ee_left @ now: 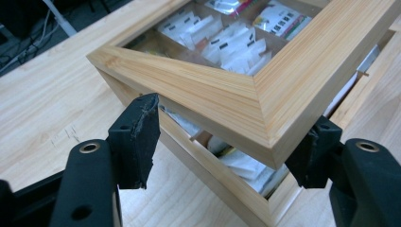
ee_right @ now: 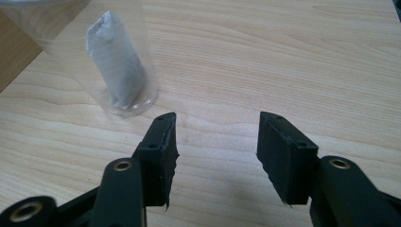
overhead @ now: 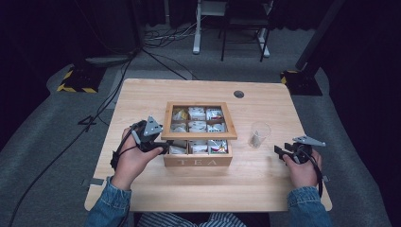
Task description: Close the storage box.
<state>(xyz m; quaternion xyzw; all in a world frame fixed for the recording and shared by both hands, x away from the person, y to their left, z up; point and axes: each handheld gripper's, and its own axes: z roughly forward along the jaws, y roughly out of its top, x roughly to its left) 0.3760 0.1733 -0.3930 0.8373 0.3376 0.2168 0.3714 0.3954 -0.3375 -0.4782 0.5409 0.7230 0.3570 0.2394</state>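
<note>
Your bench [overhead: 156,189] is one pale, rectangular wooden slab with a fine straight grain and a single round grommet hole [overhead: 239,94] near its far edge. On it, in front of you at the middle, sits one square wooden tea box [overhead: 197,161] with "TEA" on its front wall, divided into nine compartments in three rows of three, each holding paper and foil tea sachets [overhead: 197,126]. Its lid [overhead: 198,135], a flat wooden frame around a clear pane, is lifted at the near edge and tilted, so a gap shows between lid and box. Your left gripper [overhead: 162,147] is at the lid's near left corner: its two black rubber-padded fingers [ee_left: 137,139] stand spread to either side of that corner, just beside the wood; whether they press on it you cannot tell. To the right of the box stands one clear plastic cup [overhead: 258,134], upright, with one white tea bag [ee_right: 116,64] leaning inside. Your right gripper [ee_right: 215,151] rests near the cup, its fingers spread over bare wood.
</note>
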